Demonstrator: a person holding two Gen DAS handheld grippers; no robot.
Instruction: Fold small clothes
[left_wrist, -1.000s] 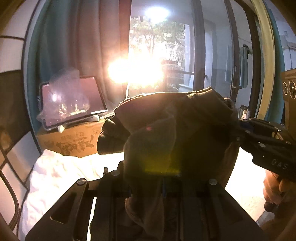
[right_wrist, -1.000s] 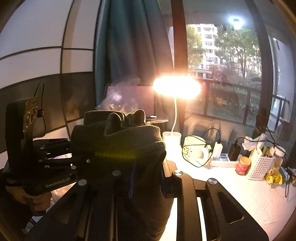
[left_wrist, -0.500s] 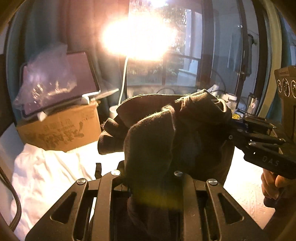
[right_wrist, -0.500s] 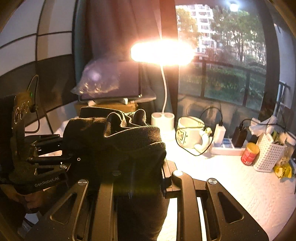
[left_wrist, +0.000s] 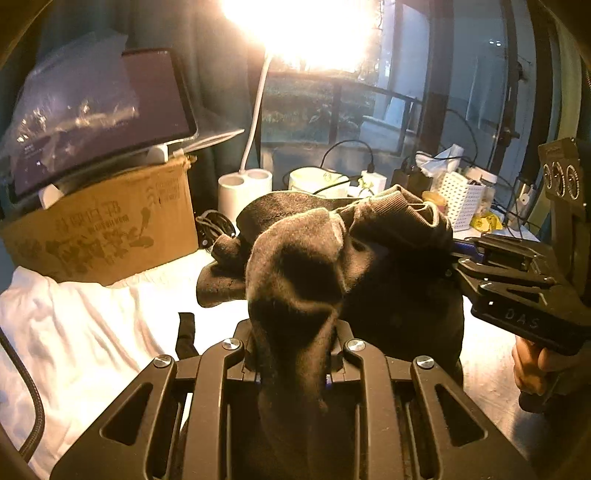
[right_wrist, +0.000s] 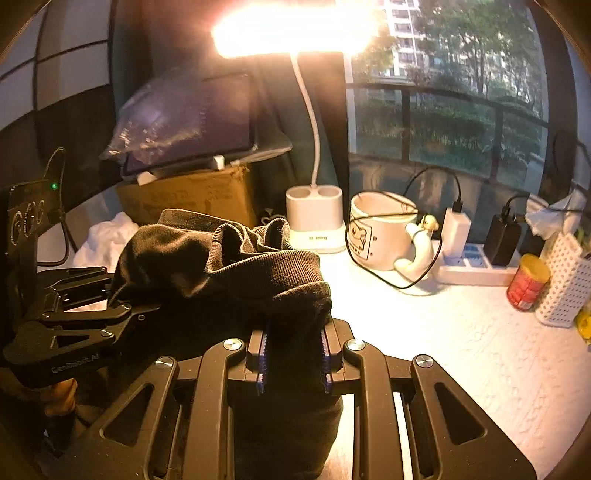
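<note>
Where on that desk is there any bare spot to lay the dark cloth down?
Bare white tabletop lies in front of the mug and power strip, left of the red can. The back edge is crowded: lamp base, chargers, basket. Left, a white cloth and cardboard box fill the space.

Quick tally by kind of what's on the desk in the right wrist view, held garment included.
Dark garment: 1
White cloth: 1
Cardboard box: 1
Desk lamp: 1
Mug: 1
Power strip: 1
Red can: 1
White basket: 1
Total: 8
</note>
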